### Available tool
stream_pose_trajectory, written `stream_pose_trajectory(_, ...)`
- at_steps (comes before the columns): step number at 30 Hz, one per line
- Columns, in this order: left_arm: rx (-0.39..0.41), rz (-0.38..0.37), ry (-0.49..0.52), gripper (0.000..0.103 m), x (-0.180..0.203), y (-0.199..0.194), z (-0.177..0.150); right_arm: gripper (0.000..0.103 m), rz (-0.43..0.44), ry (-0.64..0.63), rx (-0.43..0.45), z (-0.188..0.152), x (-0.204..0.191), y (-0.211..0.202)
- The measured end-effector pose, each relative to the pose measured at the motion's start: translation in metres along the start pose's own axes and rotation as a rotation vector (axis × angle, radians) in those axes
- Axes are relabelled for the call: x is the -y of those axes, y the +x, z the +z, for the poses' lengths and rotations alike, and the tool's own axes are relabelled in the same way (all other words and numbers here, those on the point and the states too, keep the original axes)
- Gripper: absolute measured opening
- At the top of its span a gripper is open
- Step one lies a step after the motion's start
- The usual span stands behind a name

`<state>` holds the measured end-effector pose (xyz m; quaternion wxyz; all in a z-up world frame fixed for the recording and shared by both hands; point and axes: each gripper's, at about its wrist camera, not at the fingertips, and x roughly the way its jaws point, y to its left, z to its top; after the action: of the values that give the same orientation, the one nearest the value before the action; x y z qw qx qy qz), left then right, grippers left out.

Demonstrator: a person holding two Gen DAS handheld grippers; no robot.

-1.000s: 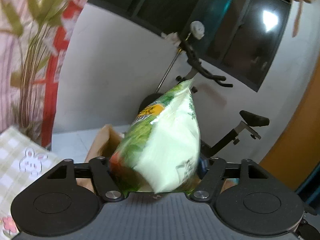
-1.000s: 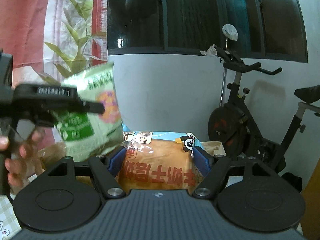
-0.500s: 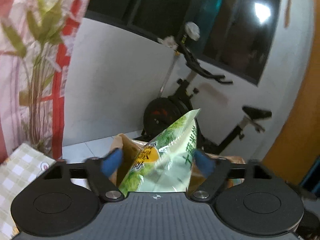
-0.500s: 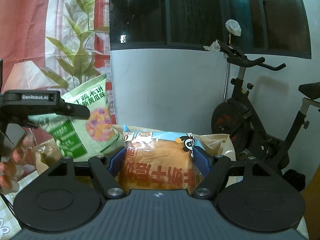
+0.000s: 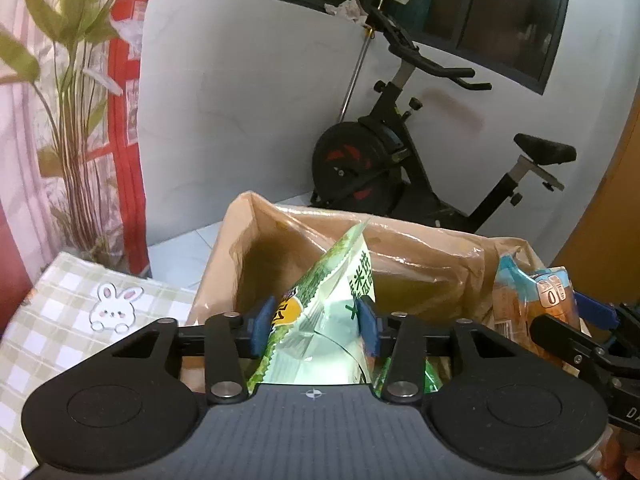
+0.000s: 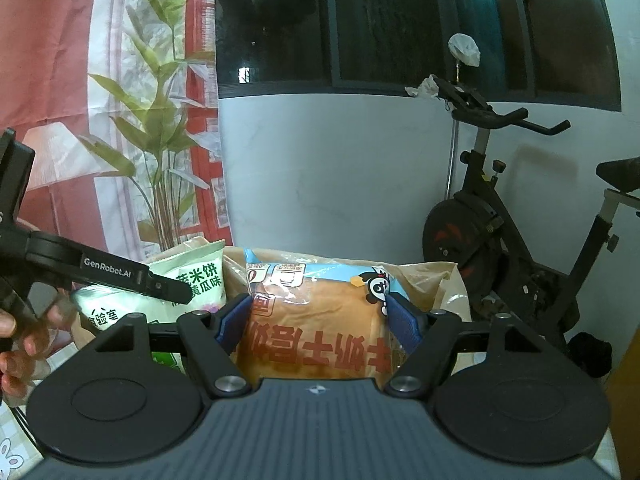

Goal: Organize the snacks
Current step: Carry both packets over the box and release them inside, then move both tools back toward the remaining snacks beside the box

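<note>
My left gripper (image 5: 314, 326) is shut on a green and white rice-cracker packet (image 5: 332, 312) and holds it in the mouth of an open brown paper bag (image 5: 280, 236). My right gripper (image 6: 318, 318) is shut on an orange toast-bread packet (image 6: 316, 320) with a blue top and a panda, held just over the same bag (image 6: 444, 280). The bread packet also shows at the right of the left wrist view (image 5: 532, 308). The green packet (image 6: 196, 284) and the left gripper's black body (image 6: 100, 272) show at the left of the right wrist view.
A checked tablecloth with a rabbit print (image 5: 80, 312) lies left of the bag. An exercise bike (image 5: 400, 156) stands behind by the white wall. A plant (image 5: 72, 120) and a red patterned curtain are at the left. An orange door (image 5: 600, 220) is at the right.
My left gripper has lowered the green packet from high up into the mouth of the paper bag. My right gripper has kept the bread packet nearly still.
</note>
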<state>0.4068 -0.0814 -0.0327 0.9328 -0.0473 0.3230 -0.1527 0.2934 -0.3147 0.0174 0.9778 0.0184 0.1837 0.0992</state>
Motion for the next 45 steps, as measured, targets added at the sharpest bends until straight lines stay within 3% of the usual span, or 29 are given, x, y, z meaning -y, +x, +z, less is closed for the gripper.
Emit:
stream_pose_trajectory(2, 0.029, 0.004, 0.014, 0.074, 0.003, -0.008, 0.002, 0.074, 0.002, 0.011, -0.004, 0.001, 0.001, 0.002)
stream_pose_trajectory(3, 0.048, 0.005, 0.019, 0.077, 0.004, -0.013, 0.003, 0.074, 0.001, 0.013, -0.009, 0.002, 0.001, 0.003)
stream_pose_trajectory(8, 0.086, 0.007, 0.030, 0.077, 0.009, -0.028, 0.009, 0.076, -0.011, 0.023, -0.059, 0.004, 0.000, 0.016)
stream_pose_trajectory(11, 0.103, 0.009, 0.030, 0.077, 0.008, -0.036, 0.009, 0.087, -0.018, 0.061, -0.070, 0.007, 0.003, 0.020)
stream_pose_trajectory(23, 0.151, -0.008, 0.115, 0.075, -0.001, -0.093, -0.012, 0.087, -0.033, 0.070, -0.021, 0.014, 0.002, -0.023)
stream_pose_trajectory(30, 0.137, -0.021, 0.072, 0.075, -0.018, -0.121, -0.050, 0.087, -0.046, 0.124, -0.021, -0.006, -0.005, -0.059)
stream_pose_trajectory(34, 0.113, -0.025, 0.067, 0.075, -0.022, -0.128, -0.077, 0.098, -0.050, 0.117, -0.002, -0.025, -0.017, -0.081)
stream_pose_trajectory(45, -0.006, -0.041, 0.013, 0.071, -0.030, -0.114, -0.138, 0.103, -0.047, 0.137, -0.024, -0.078, -0.036, -0.107)
